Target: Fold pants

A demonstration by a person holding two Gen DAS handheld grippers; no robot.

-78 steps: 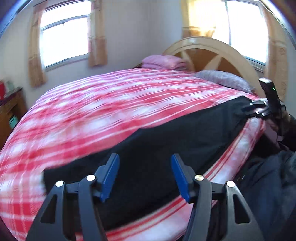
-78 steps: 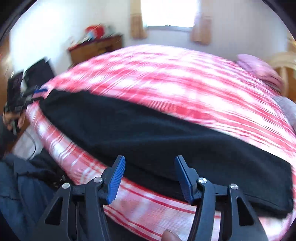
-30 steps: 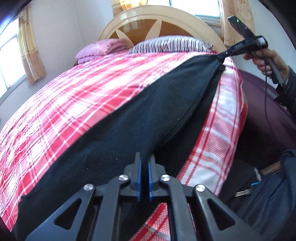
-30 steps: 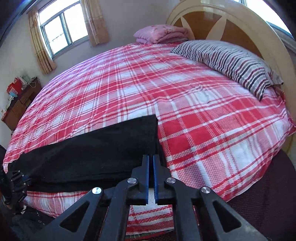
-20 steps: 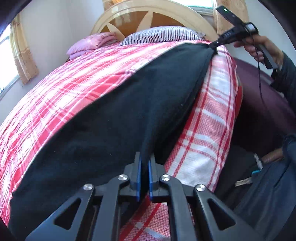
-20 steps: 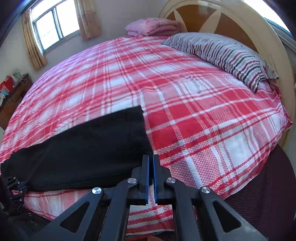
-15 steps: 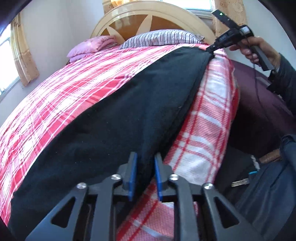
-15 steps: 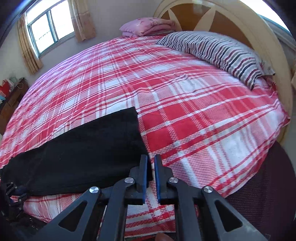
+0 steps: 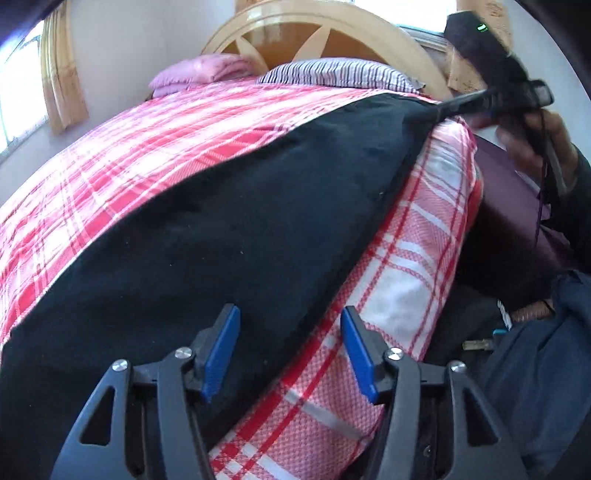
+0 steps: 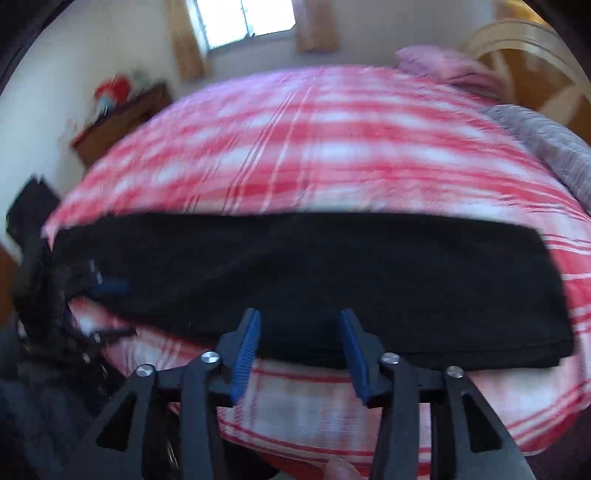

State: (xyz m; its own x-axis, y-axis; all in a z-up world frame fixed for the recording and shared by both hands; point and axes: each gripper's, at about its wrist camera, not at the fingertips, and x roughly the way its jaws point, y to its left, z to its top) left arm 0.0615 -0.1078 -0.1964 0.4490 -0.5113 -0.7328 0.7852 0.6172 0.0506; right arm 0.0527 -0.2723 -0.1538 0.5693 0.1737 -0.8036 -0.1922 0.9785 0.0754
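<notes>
1 pants (image 9: 229,236), 2 pillows (image 9: 336,72), 1 bed (image 9: 417,266)

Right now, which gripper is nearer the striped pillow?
Right. The right gripper is at the pants' end beside the striped pillow; the left gripper at the opposite end. Both are opening over the pants' edge.

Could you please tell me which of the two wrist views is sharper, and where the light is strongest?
Left wrist view: sharp on the black pants and left gripper, fisheye-bent. Right wrist view: motion-blurred across the plaid bedspread; brightest at the blown-out window.
</notes>
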